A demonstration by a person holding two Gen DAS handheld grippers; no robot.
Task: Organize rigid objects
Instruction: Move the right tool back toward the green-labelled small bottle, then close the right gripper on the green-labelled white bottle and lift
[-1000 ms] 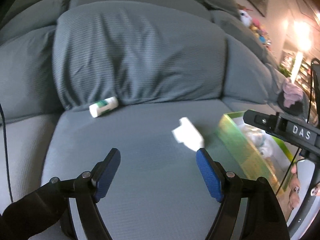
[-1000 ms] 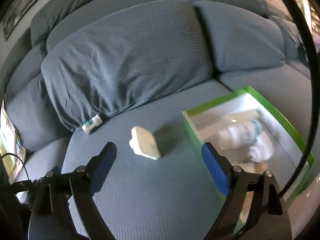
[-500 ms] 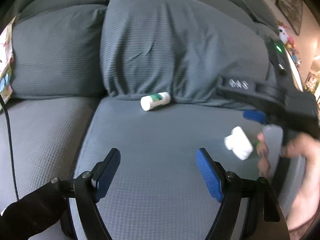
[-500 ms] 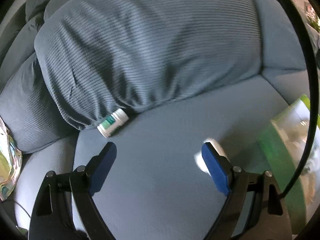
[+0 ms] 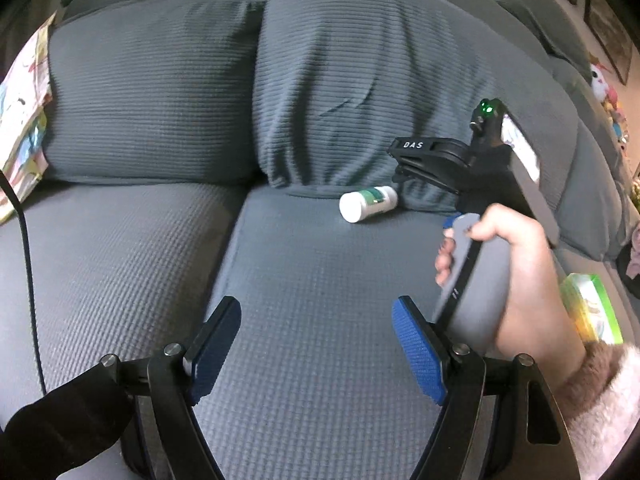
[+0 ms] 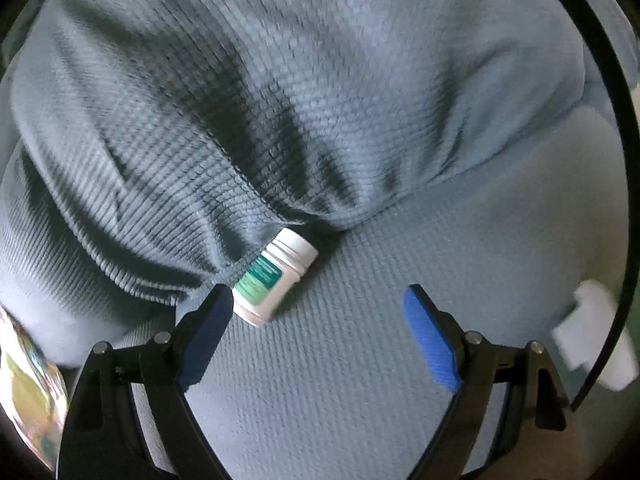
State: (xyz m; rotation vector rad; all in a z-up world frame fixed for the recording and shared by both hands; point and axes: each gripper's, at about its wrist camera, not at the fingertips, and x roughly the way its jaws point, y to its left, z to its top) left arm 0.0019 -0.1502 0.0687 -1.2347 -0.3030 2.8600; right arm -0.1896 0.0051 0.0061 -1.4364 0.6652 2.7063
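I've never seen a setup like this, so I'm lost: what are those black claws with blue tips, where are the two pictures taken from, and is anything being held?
A person holds a two-finger gripper in each hand, each carrying a camera looking along its fingers. One picture looks over the left gripper, the other over the right gripper. Both point at a grey sofa. A white pill bottle lies on its side against the back cushion. The right gripper's jaws are closing slightly, with nothing between them; neither gripper holds anything.

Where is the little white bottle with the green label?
The bottle lies on its side on the sofa seat, tucked against the back cushion, just ahead of the right gripper.
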